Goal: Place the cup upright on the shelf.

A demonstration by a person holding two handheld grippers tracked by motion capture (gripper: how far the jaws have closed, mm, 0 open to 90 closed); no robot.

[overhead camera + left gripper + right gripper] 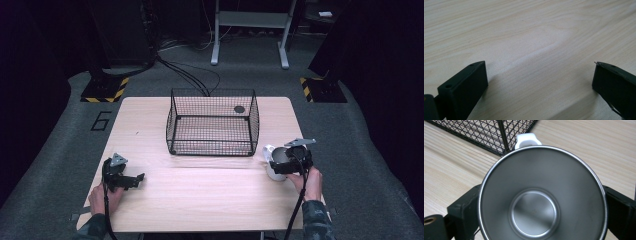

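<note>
Centrally on the wooden table (pixel 200 190) stands a black wire basket (pixel 212 122). Lower right of it, the right gripper (pixel 280 162) is clamped around a steel cup (pixel 541 195), whose white handle (pixel 526 140) is half hidden behind the rim. Lower left, the left gripper (pixel 131 180) rests spread apart.

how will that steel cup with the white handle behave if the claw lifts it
The cup is probably stiff and light: thin steel rim, empty inside. Its smooth round wall may slip between the right claw jaws. Its wide mouth and smaller base suggest tipping when nudged.
</note>
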